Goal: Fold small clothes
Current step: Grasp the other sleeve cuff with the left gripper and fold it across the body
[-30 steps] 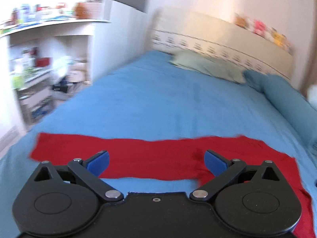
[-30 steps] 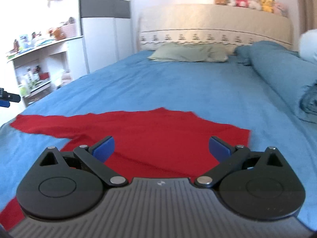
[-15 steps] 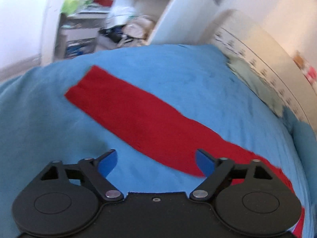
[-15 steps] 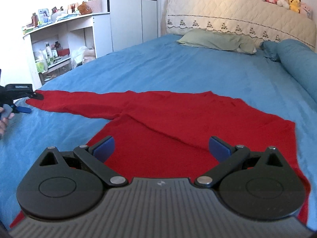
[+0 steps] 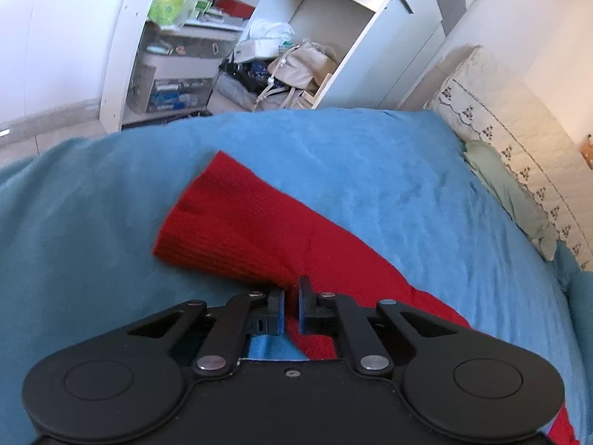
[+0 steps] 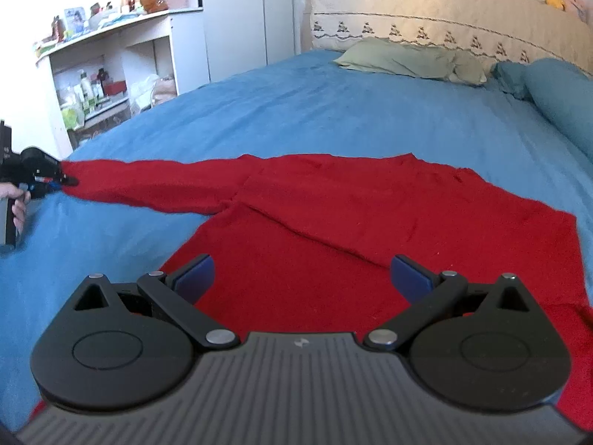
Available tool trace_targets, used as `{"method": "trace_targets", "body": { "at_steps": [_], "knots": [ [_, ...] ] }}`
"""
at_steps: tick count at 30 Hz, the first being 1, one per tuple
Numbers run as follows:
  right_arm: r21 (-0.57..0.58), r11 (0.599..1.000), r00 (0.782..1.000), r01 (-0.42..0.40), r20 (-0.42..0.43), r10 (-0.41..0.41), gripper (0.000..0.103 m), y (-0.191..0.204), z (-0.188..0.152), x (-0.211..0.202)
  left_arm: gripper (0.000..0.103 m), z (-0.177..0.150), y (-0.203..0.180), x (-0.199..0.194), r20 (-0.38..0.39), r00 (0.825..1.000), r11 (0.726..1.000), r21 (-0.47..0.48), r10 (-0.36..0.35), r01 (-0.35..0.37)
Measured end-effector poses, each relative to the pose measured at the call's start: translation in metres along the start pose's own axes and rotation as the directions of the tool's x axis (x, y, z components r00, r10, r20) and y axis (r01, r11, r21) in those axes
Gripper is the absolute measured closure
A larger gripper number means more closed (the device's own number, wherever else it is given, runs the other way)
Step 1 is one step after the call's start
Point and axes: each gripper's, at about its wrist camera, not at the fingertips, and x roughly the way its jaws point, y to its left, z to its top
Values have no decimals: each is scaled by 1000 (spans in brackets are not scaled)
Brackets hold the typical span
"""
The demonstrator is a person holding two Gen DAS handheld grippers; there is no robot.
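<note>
A red knitted sweater [image 6: 370, 230] lies spread flat on the blue bed cover [image 6: 333, 111], one sleeve [image 6: 155, 181] stretched out to the left. My left gripper [image 5: 291, 298] is shut on the near edge of that sleeve [image 5: 237, 222], close to its ribbed cuff [image 5: 192, 222]; it also shows in the right wrist view [image 6: 55, 180] at the sleeve's end. My right gripper [image 6: 302, 278] is open and empty, just above the sweater's body near its lower hem.
White shelves [image 5: 207, 48] with bottles, boxes and bags stand past the bed's left edge. A green pillow [image 6: 407, 61] and a cream headboard [image 6: 444, 18] are at the far end. A rolled blue duvet [image 6: 563, 100] lies at the right.
My left gripper has moved to the sleeve end and closed on its edge. My right gripper stayed open and came a little closer over the sweater's body.
</note>
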Motion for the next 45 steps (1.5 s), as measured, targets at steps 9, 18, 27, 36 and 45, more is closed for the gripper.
{"method": "trace_targets", "body": {
  "at_steps": [9, 18, 27, 36, 45],
  "knots": [
    [44, 999, 999, -12, 40, 11, 0, -20, 1, -13, 98, 18, -80, -51, 125, 989, 982, 181, -75, 52],
    [67, 997, 993, 48, 106, -55, 0, -76, 6, -48, 98, -15, -285, -100, 109, 922, 854, 430, -372, 293],
    [85, 987, 983, 133, 120, -142, 0, -152, -13, -83, 97, -209, -444, -31, -270, 892, 662, 599, -362, 450],
    [138, 973, 980, 183, 57, -193, 0, -215, -46, -88, 96, -307, -442, 9, -388, 890, 579, 679, -239, 451],
    [143, 973, 979, 181, 64, -191, 0, -217, -53, -92, 95, -279, -436, -15, -390, 883, 570, 677, -260, 466]
  ]
}}
